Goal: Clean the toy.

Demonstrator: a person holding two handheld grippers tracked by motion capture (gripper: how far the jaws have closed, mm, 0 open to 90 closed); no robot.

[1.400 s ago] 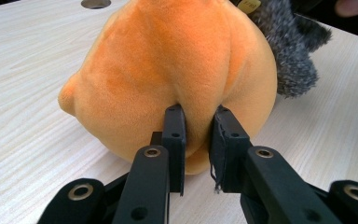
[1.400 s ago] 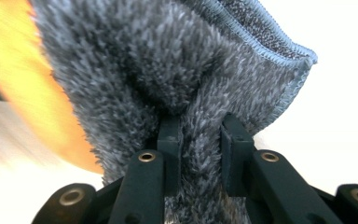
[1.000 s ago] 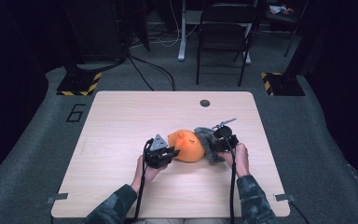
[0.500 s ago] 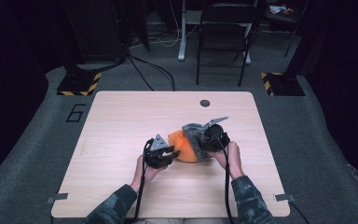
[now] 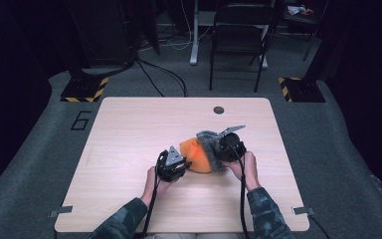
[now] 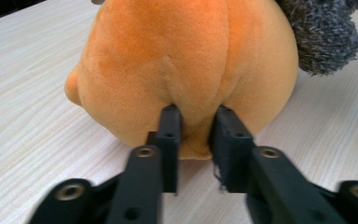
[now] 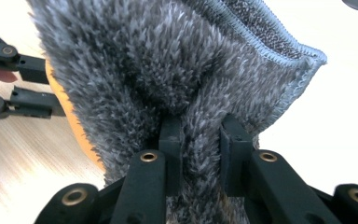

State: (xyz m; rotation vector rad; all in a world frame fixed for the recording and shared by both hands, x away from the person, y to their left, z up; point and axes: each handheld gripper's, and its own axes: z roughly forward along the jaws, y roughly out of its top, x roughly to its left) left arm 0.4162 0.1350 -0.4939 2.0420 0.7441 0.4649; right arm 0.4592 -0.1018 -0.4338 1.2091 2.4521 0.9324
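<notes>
- My left gripper [image 5: 178, 164] sits nearest me, a little in from the counter's [image 5: 129, 129] near edge and roughly midway between its left and right edges.
- In the left gripper view its jaws have just been closing, and they now pinch a fold of the orange plush toy [image 6: 182, 70] between them, low on the toy where it meets the counter.
- The orange plush toy lies on the counter just beyond and to the right of that gripper, around the middle of the surface and somewhat toward the right edge.
- My right gripper [image 5: 225, 152] is at the toy's right side, slightly farther from the near edge than the left one.
- In the right gripper view its jaws are clamped on a ridge of the grey furry cover [image 7: 168, 79], which drapes over the orange toy; a stitched hem runs along the cover's upper right.
- From above, the grey furry cover wraps the toy's far right end, touching it.
- Farther on, a small dark round cap [image 5: 219, 109] sits in the counter near its far edge.
- Beyond the far edge, a black chair [image 5: 238, 40] stands on the floor.
</notes>
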